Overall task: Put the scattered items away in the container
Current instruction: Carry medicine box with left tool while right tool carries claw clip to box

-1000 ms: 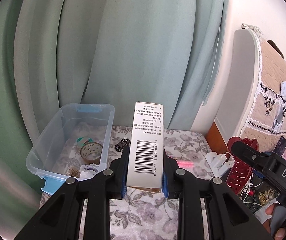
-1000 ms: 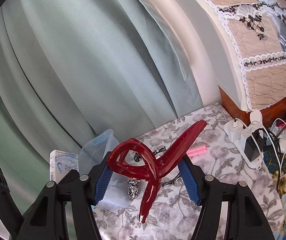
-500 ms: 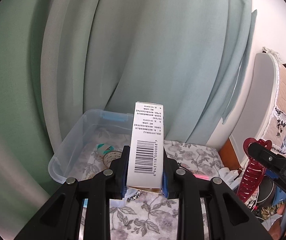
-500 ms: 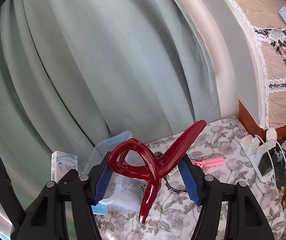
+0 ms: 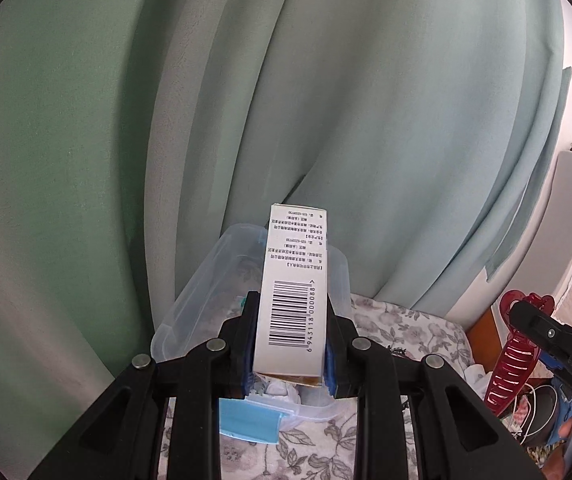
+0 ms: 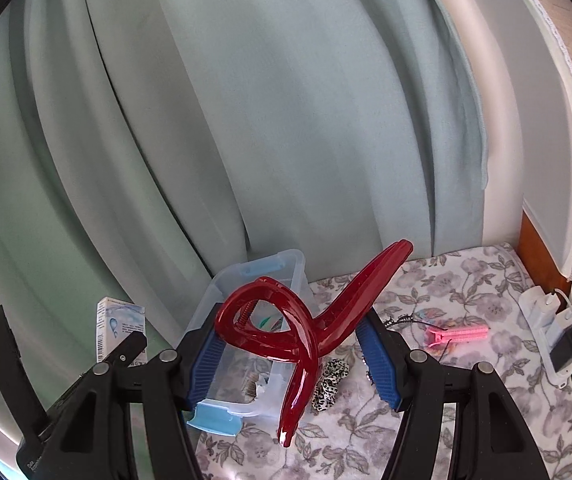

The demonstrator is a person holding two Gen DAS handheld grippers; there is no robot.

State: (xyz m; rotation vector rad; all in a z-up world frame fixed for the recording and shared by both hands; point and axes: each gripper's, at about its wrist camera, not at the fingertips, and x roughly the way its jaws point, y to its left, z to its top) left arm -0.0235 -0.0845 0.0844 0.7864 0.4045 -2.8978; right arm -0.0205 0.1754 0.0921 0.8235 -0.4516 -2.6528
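My left gripper (image 5: 289, 344) is shut on a white carton with a barcode (image 5: 292, 300) and holds it above the clear plastic bin (image 5: 189, 304) with blue latches. The carton (image 6: 119, 324) also shows at the left of the right wrist view. My right gripper (image 6: 294, 356) is shut on a dark red hair claw (image 6: 306, 320), held above the right side of the bin (image 6: 286, 268). The claw (image 5: 510, 356) also shows at the right edge of the left wrist view. The bin holds a few small items, partly hidden.
A floral cloth (image 6: 466, 276) covers the table. On it lie a pink hair clip (image 6: 458, 334), a leopard-print scrunchie (image 6: 330, 384) and a dark chain. A power strip with chargers (image 6: 554, 328) sits at the right. A green curtain (image 5: 326, 100) hangs behind; a padded headboard (image 6: 546, 120) stands right.
Both grippers have swung left towards the bin with their loads. The carton now hangs over the bin, and the red claw has come closer to it.
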